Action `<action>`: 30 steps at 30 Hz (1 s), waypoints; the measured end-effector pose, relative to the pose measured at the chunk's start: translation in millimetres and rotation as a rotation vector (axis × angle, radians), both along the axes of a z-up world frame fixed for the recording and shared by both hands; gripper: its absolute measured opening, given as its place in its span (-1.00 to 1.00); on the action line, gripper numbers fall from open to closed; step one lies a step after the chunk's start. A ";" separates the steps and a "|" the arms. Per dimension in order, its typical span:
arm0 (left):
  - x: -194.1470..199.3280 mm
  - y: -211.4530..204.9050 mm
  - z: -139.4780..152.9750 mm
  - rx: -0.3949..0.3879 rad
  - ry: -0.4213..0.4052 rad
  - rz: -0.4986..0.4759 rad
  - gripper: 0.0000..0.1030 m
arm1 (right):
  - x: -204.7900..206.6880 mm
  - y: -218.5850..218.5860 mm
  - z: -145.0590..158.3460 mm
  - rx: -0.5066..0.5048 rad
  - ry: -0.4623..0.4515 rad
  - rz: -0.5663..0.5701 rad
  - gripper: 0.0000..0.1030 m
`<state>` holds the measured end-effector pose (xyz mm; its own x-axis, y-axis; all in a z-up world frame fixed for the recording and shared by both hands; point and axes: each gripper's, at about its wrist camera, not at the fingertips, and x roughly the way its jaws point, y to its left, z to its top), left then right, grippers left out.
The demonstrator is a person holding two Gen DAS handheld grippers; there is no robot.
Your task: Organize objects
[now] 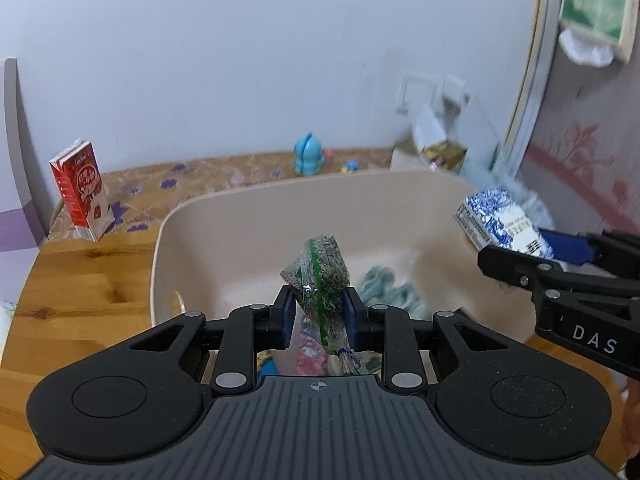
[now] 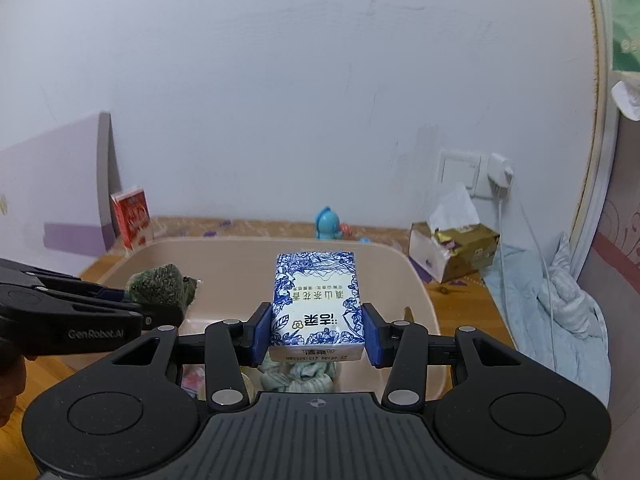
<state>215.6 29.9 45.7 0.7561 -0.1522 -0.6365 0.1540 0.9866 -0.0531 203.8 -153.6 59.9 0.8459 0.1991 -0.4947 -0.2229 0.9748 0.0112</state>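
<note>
My left gripper (image 1: pixel 318 312) is shut on a clear zip bag of dried green herbs (image 1: pixel 320 276) and holds it above the beige plastic bin (image 1: pixel 188 216). My right gripper (image 2: pixel 316 330) is shut on a blue-and-white tissue pack (image 2: pixel 316 292) and holds it over the same bin (image 2: pixel 416 280). The right gripper with its pack (image 1: pixel 500 220) shows at the right of the left wrist view. The left gripper and herb bag (image 2: pixel 160 280) show at the left of the right wrist view. Green cloth (image 2: pixel 296 376) and colourful packets (image 1: pixel 308 356) lie in the bin.
A red milk carton (image 1: pixel 82 196) stands on the wooden table (image 1: pixel 80 280) at the far left. A blue toy figure (image 1: pixel 308 154) stands by the wall. A tissue box (image 2: pixel 452 248) sits at the back right, under a wall socket with a charger (image 2: pixel 498 172). Light blue cloth (image 2: pixel 560 312) lies at the right.
</note>
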 end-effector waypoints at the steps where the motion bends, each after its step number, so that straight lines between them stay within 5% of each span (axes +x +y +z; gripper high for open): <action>1: 3.2 -0.6 -4.1 0.011 0.016 -0.003 -0.50 | 3.0 1.4 -3.5 -0.003 0.013 0.001 -0.16; 9: 7.5 0.5 -19.3 0.045 0.074 -0.012 -0.48 | 11.2 9.7 -20.5 -0.033 0.075 0.008 -0.15; 10: 6.5 0.2 -19.0 0.052 0.069 -0.011 -0.48 | 11.5 9.5 -20.6 -0.034 0.077 0.005 0.05; 13: 1.6 1.3 -15.2 0.051 0.055 -0.009 -0.25 | 8.6 8.6 -18.2 -0.031 0.067 -0.008 0.20; 15: -3.8 3.8 -11.2 0.044 0.040 0.009 0.21 | 4.3 5.9 -16.0 -0.020 0.057 -0.021 0.37; 17: -9.5 4.3 -6.5 0.046 0.023 0.032 0.32 | 0.1 2.6 -13.7 -0.008 0.058 -0.038 0.71; 20: -17.1 6.9 -0.3 0.040 0.011 0.049 0.39 | -7.9 -2.6 -9.4 0.003 0.047 -0.051 0.95; 30: -58.2 11.3 16.0 0.042 -0.042 0.076 0.51 | -41.4 -8.0 4.5 0.000 0.009 -0.066 1.00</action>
<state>157.4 41.2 61.7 0.7909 -0.0667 -0.6083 0.0794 0.9968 -0.0060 162.4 -161.7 64.4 0.8526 0.1431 -0.5026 -0.1580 0.9874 0.0130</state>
